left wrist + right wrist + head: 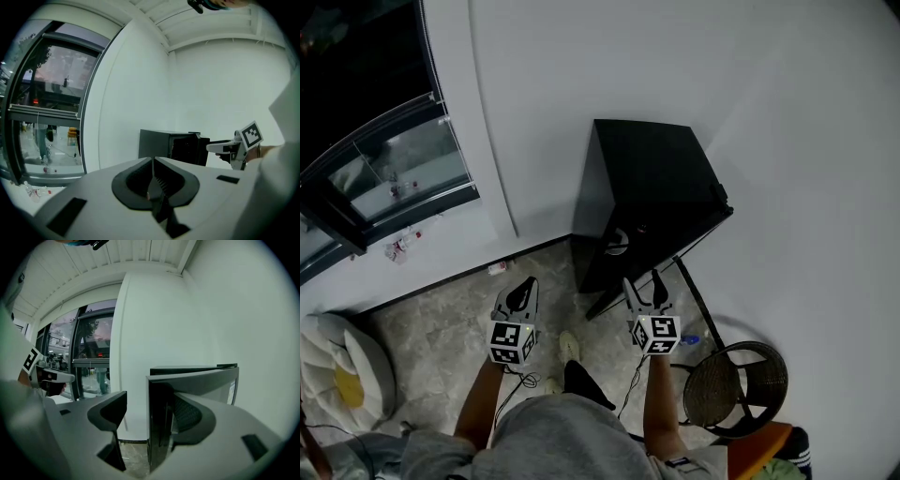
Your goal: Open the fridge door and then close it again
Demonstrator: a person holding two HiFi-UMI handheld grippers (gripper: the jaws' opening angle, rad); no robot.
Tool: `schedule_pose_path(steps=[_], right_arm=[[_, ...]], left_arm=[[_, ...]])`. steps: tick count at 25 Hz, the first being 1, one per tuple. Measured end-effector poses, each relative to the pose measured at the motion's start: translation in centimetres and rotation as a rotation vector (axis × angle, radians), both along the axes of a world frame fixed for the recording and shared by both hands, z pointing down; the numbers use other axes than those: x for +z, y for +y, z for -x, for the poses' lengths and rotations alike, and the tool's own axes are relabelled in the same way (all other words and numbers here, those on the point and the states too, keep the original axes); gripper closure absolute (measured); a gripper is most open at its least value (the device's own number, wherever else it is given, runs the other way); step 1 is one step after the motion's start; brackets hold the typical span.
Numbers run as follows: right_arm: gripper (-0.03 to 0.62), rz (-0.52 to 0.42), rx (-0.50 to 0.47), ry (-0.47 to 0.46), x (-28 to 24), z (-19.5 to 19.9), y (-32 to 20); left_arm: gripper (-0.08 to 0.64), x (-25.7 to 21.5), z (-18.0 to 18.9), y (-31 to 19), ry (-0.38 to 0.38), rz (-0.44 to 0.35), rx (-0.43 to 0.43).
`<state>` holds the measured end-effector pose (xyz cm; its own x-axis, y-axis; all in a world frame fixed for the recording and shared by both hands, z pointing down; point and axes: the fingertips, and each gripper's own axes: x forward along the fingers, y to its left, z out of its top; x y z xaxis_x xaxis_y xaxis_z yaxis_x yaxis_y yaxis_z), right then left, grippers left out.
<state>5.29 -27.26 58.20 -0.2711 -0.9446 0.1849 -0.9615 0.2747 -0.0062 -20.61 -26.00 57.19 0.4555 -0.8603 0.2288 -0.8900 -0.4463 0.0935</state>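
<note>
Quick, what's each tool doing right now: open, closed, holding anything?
Left tool: closed, empty.
Right tool: open, with the edge of the fridge door between its jaws, not clamped.

White walls (694, 75) are seen meeting at a corner. The floor (441, 314) is laid in grey marbled tile. A dark-framed window (394, 169) is set into the left wall, and a lit street is seen through it. A round wicker chair (736, 382) is placed at the right, and a white cushion (342, 361) with a yellow centre at the left. The ceiling (122, 258) is panelled in white.
</note>
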Motion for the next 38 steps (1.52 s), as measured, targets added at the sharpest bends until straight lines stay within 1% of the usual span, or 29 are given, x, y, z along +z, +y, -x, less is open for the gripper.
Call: schedule_pose_path(steps=[8,20,28,38], right_arm=[[0.275,0.002,-0.057,0.021,0.1,1.2,-1.6],[0.275,0.003,-0.091,0.031,0.2,2.3,-4.2],[0.275,0.005,-0.097,0.033,0.3,2.8,-6.1],[0.275,0.009,-0.097,0.049,0.5,3.5,-8.5]], left_arm=[[0.545,0.3,-0.2,-1.1,0.004,0.004,-0.009],[0.545,0.6,0.5,-2.8,0.017,0.011,-0.037],[0.545,1.3,0.6,-3.7,0.027,0.024,-0.043],[0.545,2.0,1.9,-4.9,0.035,0.038,-0.064]])
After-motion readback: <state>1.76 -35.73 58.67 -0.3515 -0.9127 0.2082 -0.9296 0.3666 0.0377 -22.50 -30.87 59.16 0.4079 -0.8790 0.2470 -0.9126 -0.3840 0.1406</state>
